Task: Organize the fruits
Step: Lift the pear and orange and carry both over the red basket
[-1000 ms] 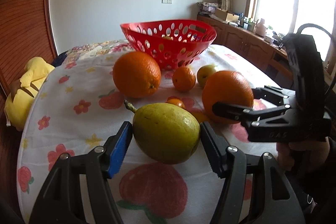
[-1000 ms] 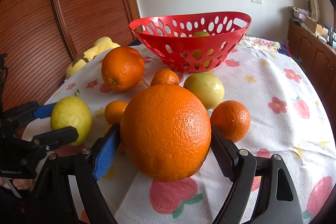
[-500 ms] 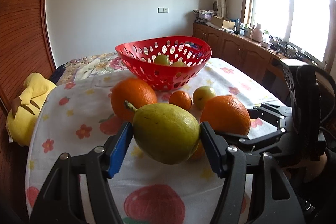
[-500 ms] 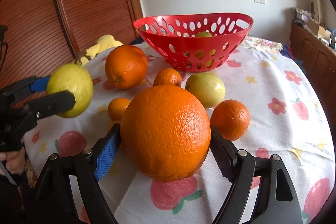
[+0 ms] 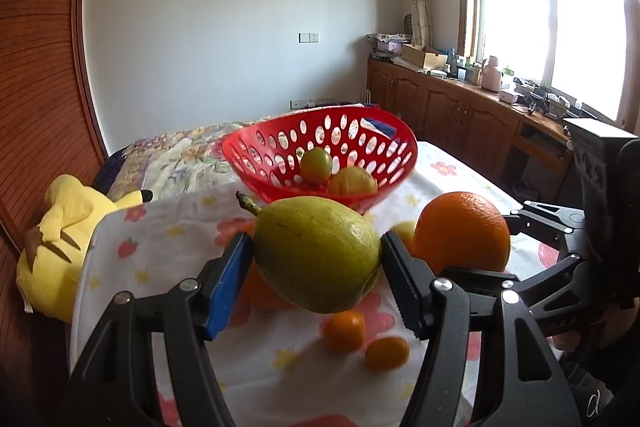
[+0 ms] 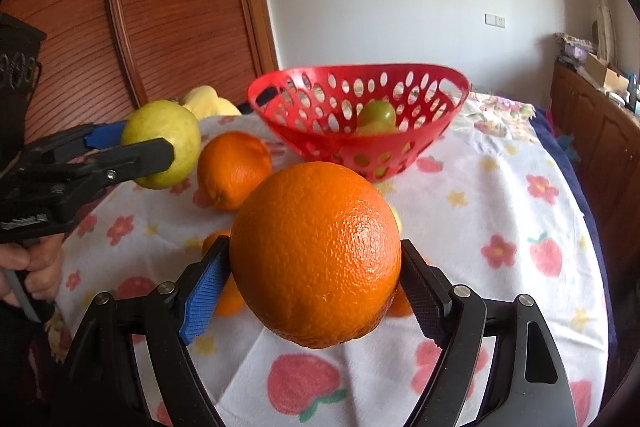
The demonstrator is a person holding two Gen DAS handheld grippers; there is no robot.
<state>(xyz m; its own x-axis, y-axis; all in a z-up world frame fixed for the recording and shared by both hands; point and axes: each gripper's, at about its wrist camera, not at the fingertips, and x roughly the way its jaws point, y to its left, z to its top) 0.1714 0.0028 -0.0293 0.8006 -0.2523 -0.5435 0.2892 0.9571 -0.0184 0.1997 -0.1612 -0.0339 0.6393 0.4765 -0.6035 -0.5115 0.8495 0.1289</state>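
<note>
Fingers of the left gripper [image 5: 316,267] clamp a green pear [image 5: 316,253], stem toward 11 o'clock; those of the right gripper [image 6: 316,269] hold a large orange [image 6: 316,253]. Both fruits hang above the table [image 6: 480,187]. At 12 o'clock waits the red basket [image 5: 320,155], its open top unobstructed, seemingly nearer the pear.

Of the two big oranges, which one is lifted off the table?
The orange shut between the right gripper pads is lifted. The other big orange lies on the tablecloth beside the basket, untouched.
</note>
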